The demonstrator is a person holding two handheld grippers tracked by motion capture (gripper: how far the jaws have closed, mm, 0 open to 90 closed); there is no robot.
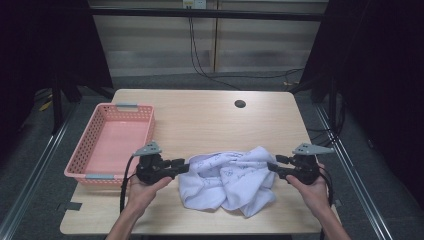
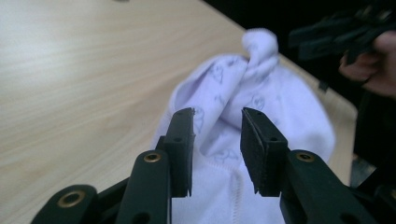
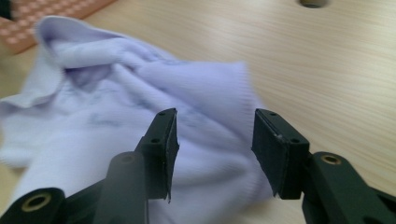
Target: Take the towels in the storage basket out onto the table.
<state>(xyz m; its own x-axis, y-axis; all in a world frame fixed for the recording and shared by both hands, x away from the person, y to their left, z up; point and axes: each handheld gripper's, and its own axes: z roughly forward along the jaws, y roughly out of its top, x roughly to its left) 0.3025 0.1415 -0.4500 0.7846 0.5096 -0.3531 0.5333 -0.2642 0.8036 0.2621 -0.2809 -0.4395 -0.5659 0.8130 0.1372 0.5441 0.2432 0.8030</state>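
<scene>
A crumpled pale lavender cloth (image 1: pixel 227 180) with a faint printed pattern lies on the wooden table (image 1: pixel 210 120) near its front edge. My left gripper (image 1: pixel 184 165) lies level at the cloth's left edge, held in a hand. In the left gripper view its jaws (image 2: pixel 217 114) stand apart, and the cloth (image 2: pixel 280 116) lies below and beyond them with no pad pressing on it. My right gripper (image 1: pixel 272 165) is at the cloth's right edge. Its jaws (image 3: pixel 215 116) are open over a ribbed fold of the cloth (image 3: pixel 116 93).
A pink plastic basket (image 1: pixel 82 145) stands empty at the table's left side, close to my left hand. A round cable hole (image 1: pixel 240 104) sits near the table's far edge. Dark floor and cables surround the table. The right hand and its gripper (image 2: pixel 336 35) show far off in the left gripper view.
</scene>
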